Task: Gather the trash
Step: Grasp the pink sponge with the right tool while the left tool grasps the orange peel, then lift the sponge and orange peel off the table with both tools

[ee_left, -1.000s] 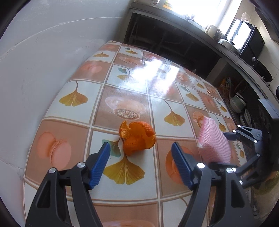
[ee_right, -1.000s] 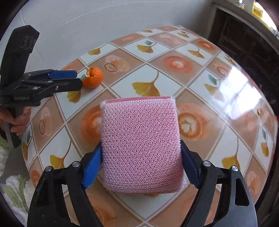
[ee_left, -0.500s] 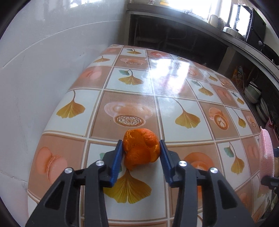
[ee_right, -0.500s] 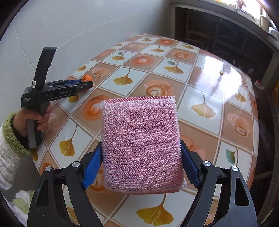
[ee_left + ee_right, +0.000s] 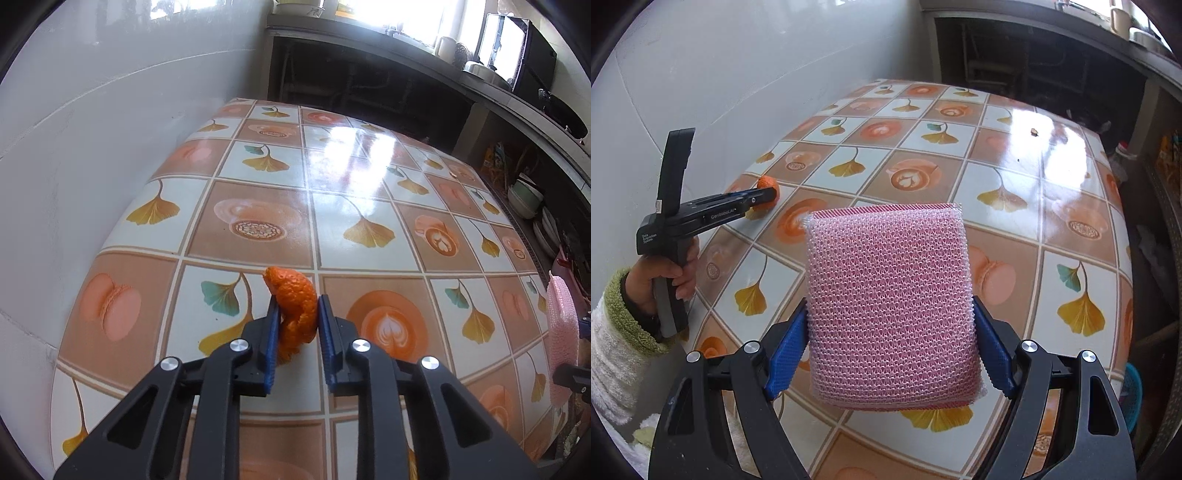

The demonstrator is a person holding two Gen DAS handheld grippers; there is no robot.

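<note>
At the left, against the white wall, the left tool pointed down at the patterned worktop. Its 2 blue pads were closing on a piece of orange peel, which sat pinched between them, near the worktop's wall-side edge. The peel was curled, its long axis running away from the tool, its upper tip hooking toward the wall. In the right wrist view a hand in a fleecy sleeve gripped that tool's handle. Further right, the right tool stood wide, its pads pressed on the 2 side edges of a pink mesh sponge, held above the worktop. The sponge's long axis ran forward along the fingers, broad face to the camera.
</note>
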